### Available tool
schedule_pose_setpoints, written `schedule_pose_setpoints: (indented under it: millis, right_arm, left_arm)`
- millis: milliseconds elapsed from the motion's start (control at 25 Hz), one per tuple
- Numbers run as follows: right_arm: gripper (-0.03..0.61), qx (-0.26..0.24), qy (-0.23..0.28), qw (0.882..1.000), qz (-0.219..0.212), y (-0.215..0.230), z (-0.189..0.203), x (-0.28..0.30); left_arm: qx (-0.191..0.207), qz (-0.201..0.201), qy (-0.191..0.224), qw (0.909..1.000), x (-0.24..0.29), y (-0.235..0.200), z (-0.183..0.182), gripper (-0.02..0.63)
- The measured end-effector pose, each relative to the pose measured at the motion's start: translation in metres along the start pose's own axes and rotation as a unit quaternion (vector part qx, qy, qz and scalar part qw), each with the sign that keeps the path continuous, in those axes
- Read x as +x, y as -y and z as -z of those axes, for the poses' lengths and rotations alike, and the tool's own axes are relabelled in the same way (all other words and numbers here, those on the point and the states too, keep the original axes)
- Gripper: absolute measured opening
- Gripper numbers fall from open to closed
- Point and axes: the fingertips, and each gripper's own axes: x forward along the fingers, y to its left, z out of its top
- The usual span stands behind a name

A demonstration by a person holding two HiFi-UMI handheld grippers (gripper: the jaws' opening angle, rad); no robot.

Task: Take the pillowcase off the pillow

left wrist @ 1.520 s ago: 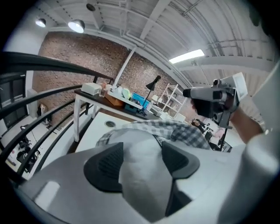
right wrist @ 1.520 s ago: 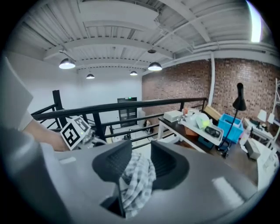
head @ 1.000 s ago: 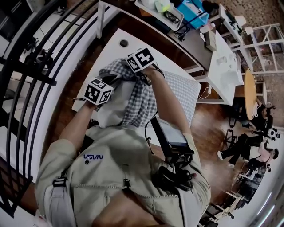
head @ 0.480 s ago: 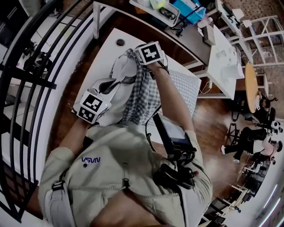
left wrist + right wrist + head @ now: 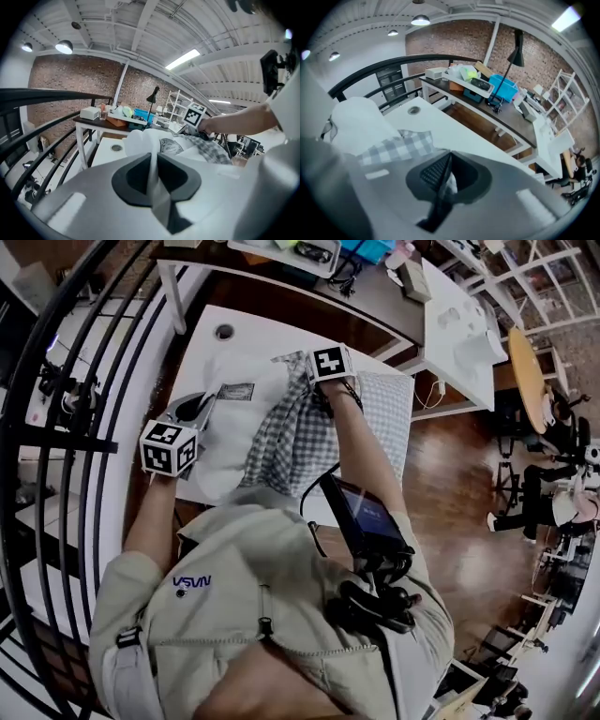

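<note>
1. Change: a second ago the right hand-held gripper (image 5: 446, 176) was spread wide and was held close to the left one over the bundle. Its jaws are now clamped tight, with a tuft of cloth pinched between them.
2. The left hand-held gripper (image 5: 153, 168) has been swung out to the left. Its jaws are narrow, and a thin fold of white fabric is nipped between them.
3. The two are now drawn well apart. More of the white pillow (image 5: 223, 442) is bared than before, and its printed label (image 5: 235, 392) is exposed.
4. Meaning, as judged: a fresh hold has been taken on the pillowcase (image 5: 286, 432), and the pillow is being drawn out against it. The task is put at roughly midway, and the case is not yet off.
5. Pillow position: over the white bench (image 5: 246, 326), seemingly resting on it, between the two grippers. Its left end is held at the left one.
6. Pillowcase position: bunched along the pillow's right side. Its far end is pinched at the right hand-held gripper, and the rest is trailed back toward the person.
7. How much of the pillow is still inside the case cannot be told.
8. Next, as judged: an opposed pull is needed. The thin left pinch is the likely slip point.
</note>
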Motion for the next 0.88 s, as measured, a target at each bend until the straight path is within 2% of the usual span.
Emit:
schedule_pose_setpoints:
  millis: [120, 240, 320, 440, 520, 640, 760, 880]
  right_arm:
    - [0.009, -0.021, 0.024, 0.999, -0.013, -0.014, -0.007, -0.008]
    - [0.072, 0.009, 0.053, 0.998, -0.017, -0.013, -0.008, -0.024]
    - [0.104, 0.035, 0.109, 0.993, -0.021, -0.015, -0.016, -0.043]
    - [0.104, 0.048, 0.203, 0.978, -0.019, -0.023, -0.026, -0.088]
    - [0.104, 0.052, 0.230, 0.972, -0.016, -0.033, -0.013, -0.114]
    - [0.104, 0.065, 0.242, 0.968, -0.007, -0.051, 0.023, -0.145]
    - [0.104, 0.087, 0.248, 0.965, -0.008, -0.073, 0.056, -0.168]
    - [0.104, 0.081, 0.249, 0.965, -0.021, -0.100, 0.083, -0.185]
  left_arm:
    - [-0.018, -0.009, -0.025, 0.9995, 0.019, -0.008, 0.001, 0.058]
    - [0.001, 0.001, -0.030, 0.9996, 0.024, -0.004, -0.004, 0.086]
    - [0.004, 0.007, -0.028, 0.9996, 0.023, -0.005, -0.001, 0.106]
    - [-0.004, 0.002, -0.012, 0.9999, 0.013, -0.011, -0.004, 0.154]
    - [-0.011, 0.003, 0.001, 0.9999, 0.002, -0.010, -0.008, 0.156]
    - [-0.007, 0.020, 0.012, 0.9997, -0.020, 0.003, -0.011, 0.156]
    - [0.018, 0.043, 0.007, 0.9989, -0.036, 0.027, -0.005, 0.168]
    - [0.048, 0.054, -0.011, 0.9973, -0.050, 0.058, 0.014, 0.187]
